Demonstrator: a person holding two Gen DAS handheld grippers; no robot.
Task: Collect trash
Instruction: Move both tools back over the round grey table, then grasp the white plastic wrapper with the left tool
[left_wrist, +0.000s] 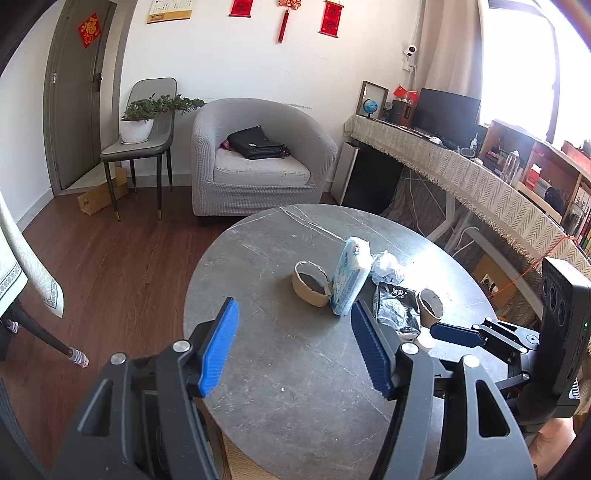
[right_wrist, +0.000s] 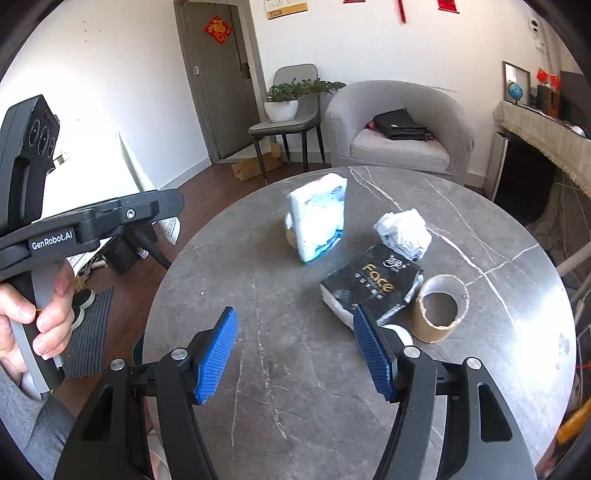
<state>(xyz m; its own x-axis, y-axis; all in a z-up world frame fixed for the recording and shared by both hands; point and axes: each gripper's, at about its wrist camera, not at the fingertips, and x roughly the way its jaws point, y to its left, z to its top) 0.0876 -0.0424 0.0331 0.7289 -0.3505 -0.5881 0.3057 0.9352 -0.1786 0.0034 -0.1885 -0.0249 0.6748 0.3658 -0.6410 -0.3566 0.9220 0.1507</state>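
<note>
On the round grey table (left_wrist: 295, 387) lie a wide cardboard roll (left_wrist: 312, 284), an upright blue-and-white tissue pack (left_wrist: 351, 277), crumpled white paper (left_wrist: 386, 266), a black wrapper (left_wrist: 397, 306) and a second cardboard roll (left_wrist: 430, 302). My left gripper (left_wrist: 293, 314) is open and empty, just short of the wide roll. The right gripper (right_wrist: 293, 312) is open too, over bare table. Its right finger reaches the black wrapper (right_wrist: 369, 284), beside the cardboard roll (right_wrist: 439, 308). Farther off are the tissue pack (right_wrist: 319, 218) and paper ball (right_wrist: 404, 230). A hand (right_wrist: 48, 314) holds the left gripper's handle.
A grey armchair (left_wrist: 258, 155) with a black bag stands behind the table. A chair with a potted plant (left_wrist: 138, 125) is to its left. A cloth-covered desk (left_wrist: 461, 173) runs along the right. A cardboard box (left_wrist: 99, 195) lies on the wooden floor.
</note>
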